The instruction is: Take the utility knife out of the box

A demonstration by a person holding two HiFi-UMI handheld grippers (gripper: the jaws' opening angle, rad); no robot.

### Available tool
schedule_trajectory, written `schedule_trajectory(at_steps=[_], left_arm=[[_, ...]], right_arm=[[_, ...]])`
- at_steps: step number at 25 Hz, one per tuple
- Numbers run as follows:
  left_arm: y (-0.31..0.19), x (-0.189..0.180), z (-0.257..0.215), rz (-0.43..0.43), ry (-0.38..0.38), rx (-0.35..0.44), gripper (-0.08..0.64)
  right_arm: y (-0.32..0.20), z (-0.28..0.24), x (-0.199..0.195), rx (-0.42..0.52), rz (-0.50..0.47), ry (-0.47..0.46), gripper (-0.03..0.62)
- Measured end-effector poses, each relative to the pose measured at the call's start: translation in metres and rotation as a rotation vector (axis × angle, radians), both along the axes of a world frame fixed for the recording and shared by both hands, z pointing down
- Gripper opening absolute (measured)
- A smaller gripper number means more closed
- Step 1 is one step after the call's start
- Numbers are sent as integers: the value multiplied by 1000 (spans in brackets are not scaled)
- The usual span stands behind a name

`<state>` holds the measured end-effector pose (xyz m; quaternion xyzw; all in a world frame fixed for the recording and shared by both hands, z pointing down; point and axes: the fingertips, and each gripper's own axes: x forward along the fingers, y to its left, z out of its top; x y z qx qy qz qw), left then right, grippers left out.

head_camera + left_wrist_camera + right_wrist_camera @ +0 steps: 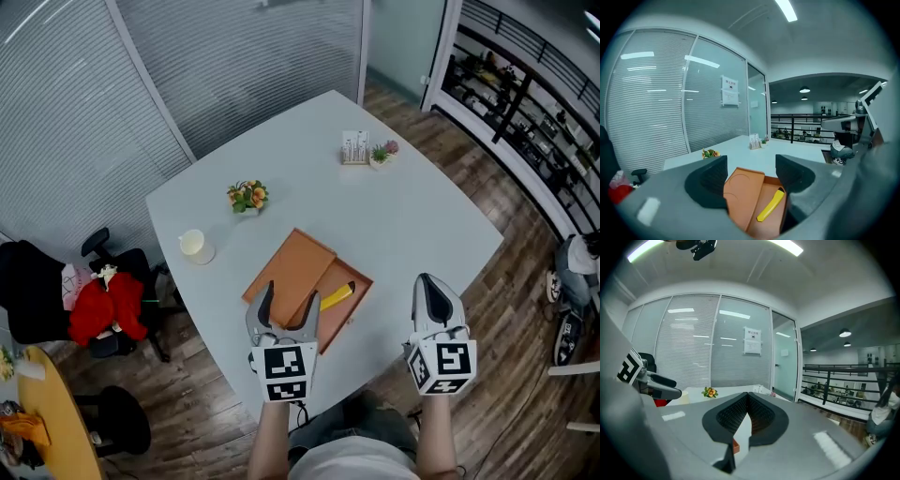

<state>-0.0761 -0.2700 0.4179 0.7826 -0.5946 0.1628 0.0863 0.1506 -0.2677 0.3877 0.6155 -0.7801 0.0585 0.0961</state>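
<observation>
On the pale grey table (412, 216), near its front edge, sits an open orange-brown box (354, 298). Its lid (292, 267) lies flat along the tray's left side, touching it.

Off the table's left corner: a black office chair (112, 258) with a red garment (106, 307) piled on it.

Left gripper (291, 298) hangs over the near end of the box, jaws spread. In the left gripper view (751, 171) lid and tray both show in the gap between the jaws. Can't tell if either finger touches the cardboard.

Right gripper (428, 281) is over the table's front edge, right of the box and clear of it. Right gripper view: pads (759, 411) meet at the tips, nothing between them.

Further back, well apart from the box:
- cream cup (194, 245), left of the lid
- small orange-and-yellow flower bunch (247, 196), behind the cup
- printed card stand (355, 147) at the far side, tiny potted plant (380, 156) just beside it

Yellow utility knife (337, 296) lies diagonally in the tray, exposed, its dark tip toward the far right corner. In the left gripper view the knife (771, 205) sits nearer the right jaw, untouched.
</observation>
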Motion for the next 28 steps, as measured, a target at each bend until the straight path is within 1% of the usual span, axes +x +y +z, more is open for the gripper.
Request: schedule_trajectory(at_steps=[10,17,25,28], left_arm=[[-15,11,30,44,-54,-70,319],[-19,26,51,56,-109,-124,319],[-15,47,90,153,-194,-237,319],[-14,53,102,191,-228,-266,318]], right_arm=[[-14,31,3,-86,-31,11,23],[-30,45,13,-132,-94,39,25],[-42,68,16,-186,-142,52,25],[-42,76,18,-203,-147,55,25]])
